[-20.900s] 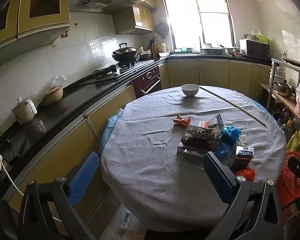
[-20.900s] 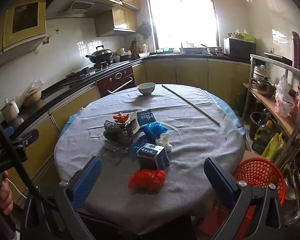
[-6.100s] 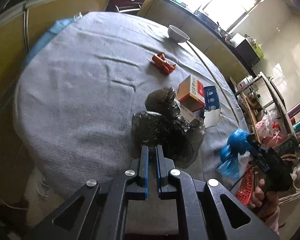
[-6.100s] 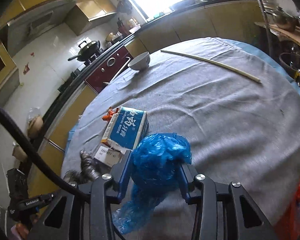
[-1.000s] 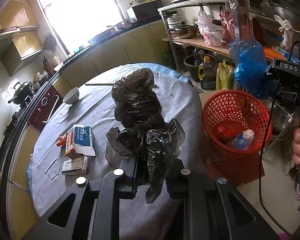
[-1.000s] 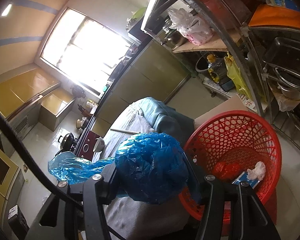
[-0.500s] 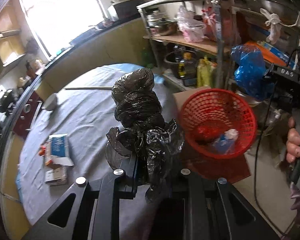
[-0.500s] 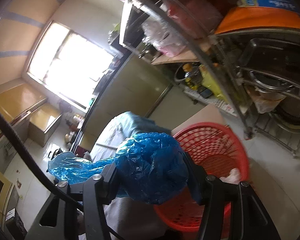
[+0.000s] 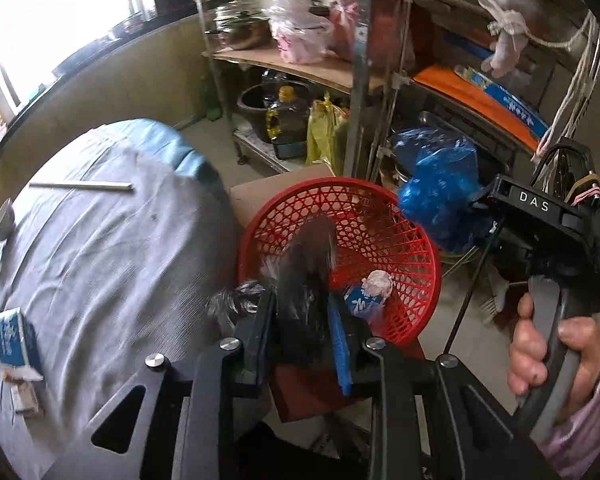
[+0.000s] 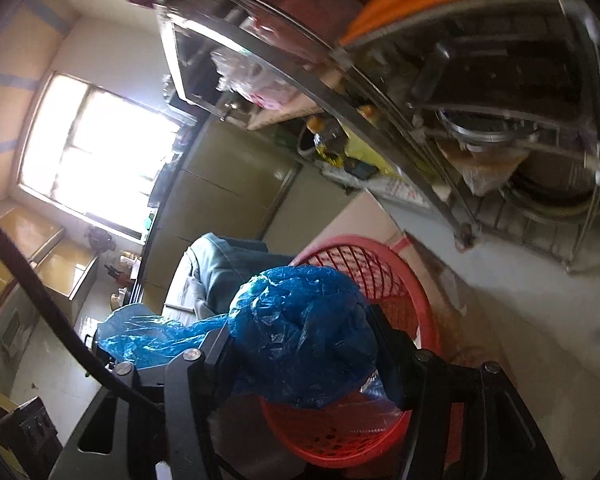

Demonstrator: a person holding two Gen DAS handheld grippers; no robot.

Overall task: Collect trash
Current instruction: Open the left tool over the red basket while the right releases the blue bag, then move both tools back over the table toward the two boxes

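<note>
Left wrist: a black bag point(image 9: 306, 280), motion-blurred, is clamped in the left gripper point(image 9: 302, 320) above the red basket point(image 9: 404, 240), which stands on the floor between the table point(image 9: 100, 248) and a metal rack point(image 9: 364, 80). A blue bag point(image 10: 300, 332) is held in the right gripper point(image 10: 304, 360) over the basket rim. A carton point(image 9: 14, 338) lies on the table.

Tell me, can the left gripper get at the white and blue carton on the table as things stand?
Probably not: the left gripper is shut on a black bag over the red basket, and the carton lies off to its side.
</note>
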